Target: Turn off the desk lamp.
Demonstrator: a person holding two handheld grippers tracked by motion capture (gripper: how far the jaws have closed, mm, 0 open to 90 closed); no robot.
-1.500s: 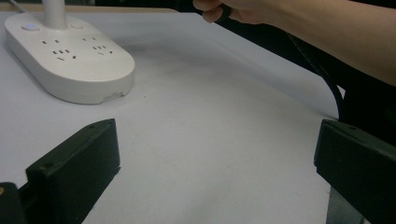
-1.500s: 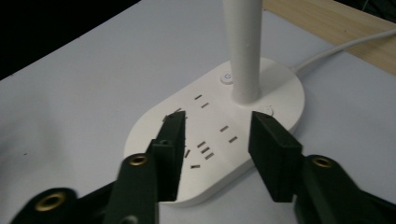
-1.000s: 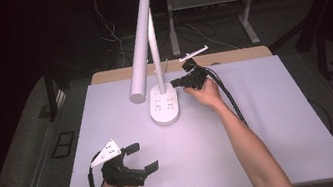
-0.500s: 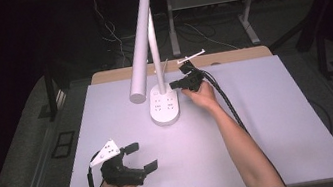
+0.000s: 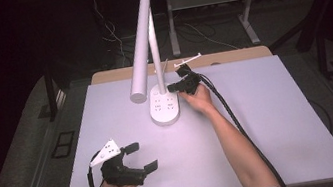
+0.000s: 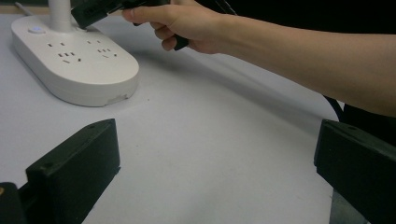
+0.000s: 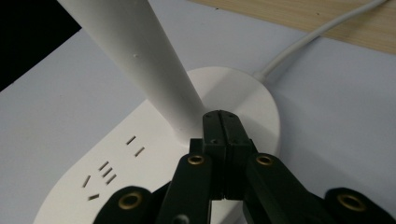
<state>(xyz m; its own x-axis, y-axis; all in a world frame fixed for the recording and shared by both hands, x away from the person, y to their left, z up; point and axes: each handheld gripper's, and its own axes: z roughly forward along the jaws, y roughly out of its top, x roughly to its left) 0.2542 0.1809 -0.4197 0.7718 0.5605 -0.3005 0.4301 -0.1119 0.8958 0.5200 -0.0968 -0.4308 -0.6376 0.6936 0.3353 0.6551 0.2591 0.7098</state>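
left claw [image 5: 140, 157] low near the desk's [image 5: 284, 115] front-left edge, jaws wide apart on nothing, broad bare surface ahead of it. white lamp base with sockets [image 5: 164, 106] at centre back, lamp arm [image 5: 141, 57] slanting out over the desk toward the left. right claw [image 5: 173, 87] pressed together, empty, tip just at the lamp's post [image 7: 140, 60] above the base. right half of the desk open out to its edge.
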